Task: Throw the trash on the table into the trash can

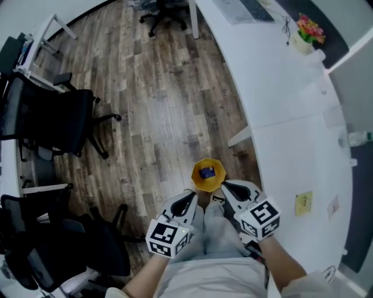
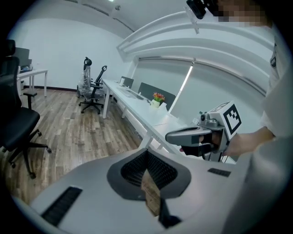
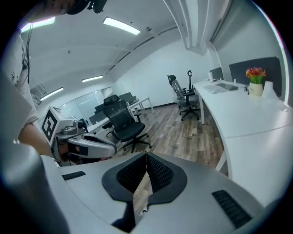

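On the wood floor beside the table stands a yellow trash can point(image 1: 207, 174) with a blue item lying inside it. Both grippers hover just on my side of it in the head view. My left gripper point(image 1: 191, 195) is shut with nothing between its jaws, whose tips meet in the left gripper view point(image 2: 146, 153). To its right, my right gripper point(image 1: 225, 186) is also shut and empty point(image 3: 146, 155). On the white table point(image 1: 291, 145) lie a yellow paper note point(image 1: 303, 202) and a pale slip point(image 1: 333, 206).
Black office chairs point(image 1: 52, 122) stand to the left, another point(image 1: 166, 14) at the far end. A flower pot point(image 1: 307, 32) and a clear bottle point(image 1: 358, 138) sit on the table. Each gripper shows in the other's view, the right gripper point(image 2: 199, 135) and the left gripper point(image 3: 84, 145).
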Demonstrator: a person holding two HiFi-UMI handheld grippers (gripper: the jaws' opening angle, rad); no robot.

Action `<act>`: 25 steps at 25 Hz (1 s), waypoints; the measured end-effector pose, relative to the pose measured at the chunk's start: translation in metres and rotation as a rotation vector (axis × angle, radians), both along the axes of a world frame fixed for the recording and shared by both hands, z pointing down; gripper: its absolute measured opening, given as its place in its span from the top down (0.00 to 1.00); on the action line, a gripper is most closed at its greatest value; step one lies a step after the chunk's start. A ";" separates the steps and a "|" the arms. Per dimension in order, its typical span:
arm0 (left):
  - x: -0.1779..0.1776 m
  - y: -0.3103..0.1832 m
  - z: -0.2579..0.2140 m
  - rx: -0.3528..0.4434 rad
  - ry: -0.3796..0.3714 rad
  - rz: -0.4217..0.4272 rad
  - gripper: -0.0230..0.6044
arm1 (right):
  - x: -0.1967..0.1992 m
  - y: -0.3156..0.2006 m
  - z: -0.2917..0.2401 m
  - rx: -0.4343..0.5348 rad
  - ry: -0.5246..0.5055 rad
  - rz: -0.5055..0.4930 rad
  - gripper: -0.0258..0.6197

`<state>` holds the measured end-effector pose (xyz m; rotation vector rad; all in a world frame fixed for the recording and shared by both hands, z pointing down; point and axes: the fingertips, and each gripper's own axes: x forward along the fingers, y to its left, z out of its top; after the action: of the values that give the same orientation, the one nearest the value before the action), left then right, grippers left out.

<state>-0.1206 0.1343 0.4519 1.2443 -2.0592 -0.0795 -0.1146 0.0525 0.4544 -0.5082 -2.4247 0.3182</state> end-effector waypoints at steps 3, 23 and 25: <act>0.005 -0.001 -0.025 0.008 -0.028 0.005 0.96 | 0.004 -0.009 -0.030 0.012 -0.026 0.021 0.91; -0.002 -0.026 -0.112 0.119 -0.126 0.030 0.96 | 0.021 -0.006 -0.101 0.033 -0.104 0.060 0.91; -0.003 -0.025 -0.114 0.121 -0.124 0.031 0.96 | 0.021 -0.007 -0.103 0.033 -0.105 0.067 0.91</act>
<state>-0.1231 0.1092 0.3378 1.3862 -2.1677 -0.1168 -0.0941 0.0455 0.3515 -0.4396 -2.5485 0.2856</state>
